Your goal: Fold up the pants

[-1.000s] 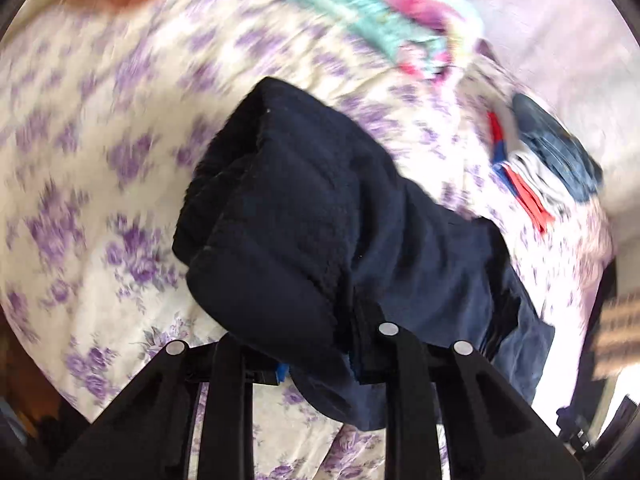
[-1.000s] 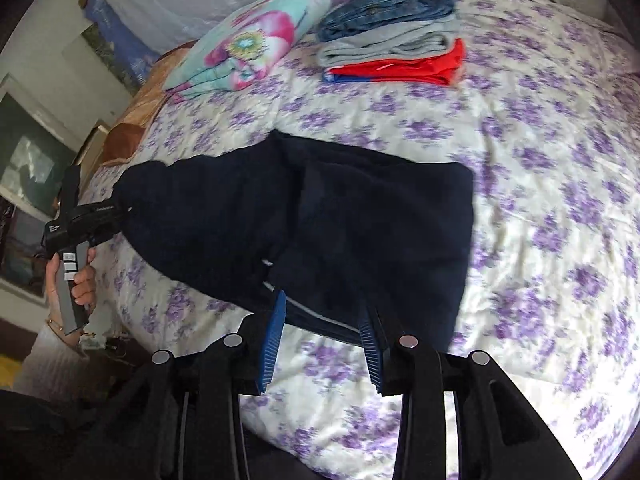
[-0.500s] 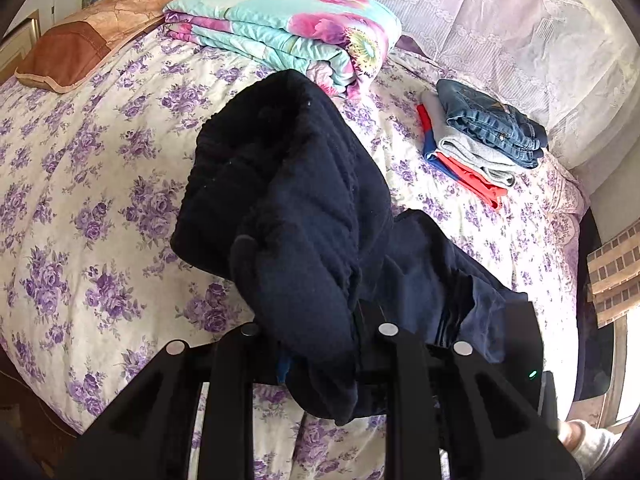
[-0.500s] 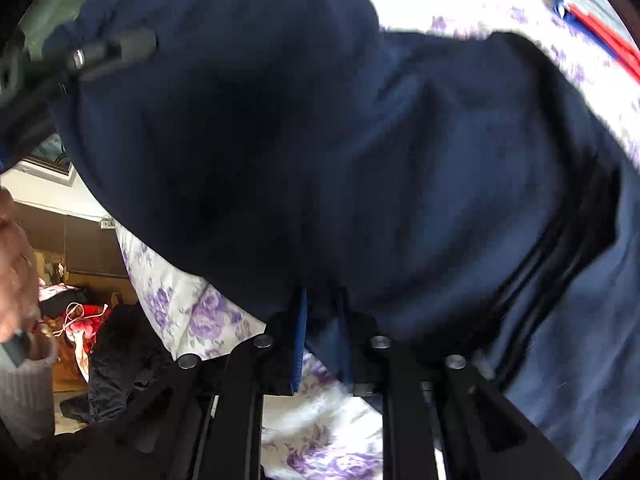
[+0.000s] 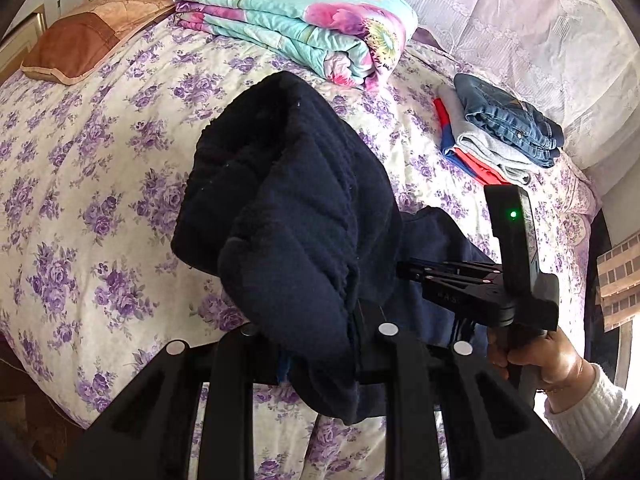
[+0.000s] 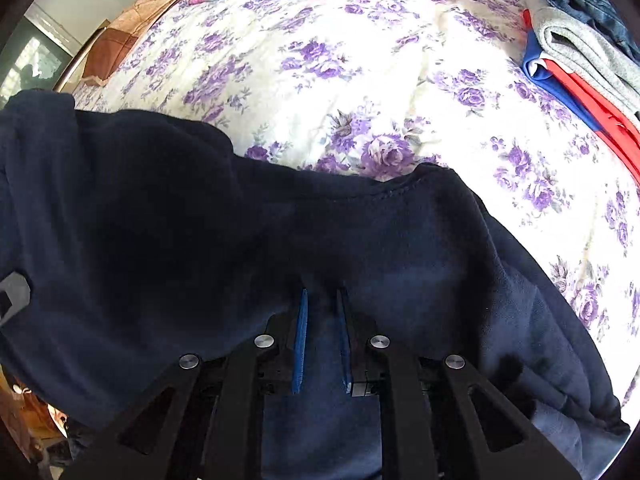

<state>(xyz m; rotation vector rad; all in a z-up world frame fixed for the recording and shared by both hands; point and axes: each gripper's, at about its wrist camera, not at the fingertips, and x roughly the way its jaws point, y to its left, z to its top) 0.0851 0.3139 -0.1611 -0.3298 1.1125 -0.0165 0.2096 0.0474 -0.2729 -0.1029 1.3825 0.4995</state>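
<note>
The dark navy fleece pants point(image 5: 296, 216) hang bunched over my left gripper point(image 5: 320, 344), which is shut on them and holds them above the bed. In the right wrist view the pants point(image 6: 200, 248) spread wide across the frame. My right gripper point(image 6: 322, 300) is shut on a fold of the pants, with its blue pads close together and cloth between them. It also shows in the left wrist view point(image 5: 404, 270), reaching in from the right, held by a hand.
A floral purple bedspread point(image 5: 92, 168) covers the bed. A folded teal floral blanket point(image 5: 304, 28) and a brown pillow point(image 5: 80, 44) lie at the back. A stack of folded clothes with jeans on top point(image 5: 504, 132) sits at the back right, also in the right wrist view point(image 6: 580, 52).
My right gripper has closed on the pants and pulled back from them. The left gripper has swung to face the bed's far side and keeps its hold.
</note>
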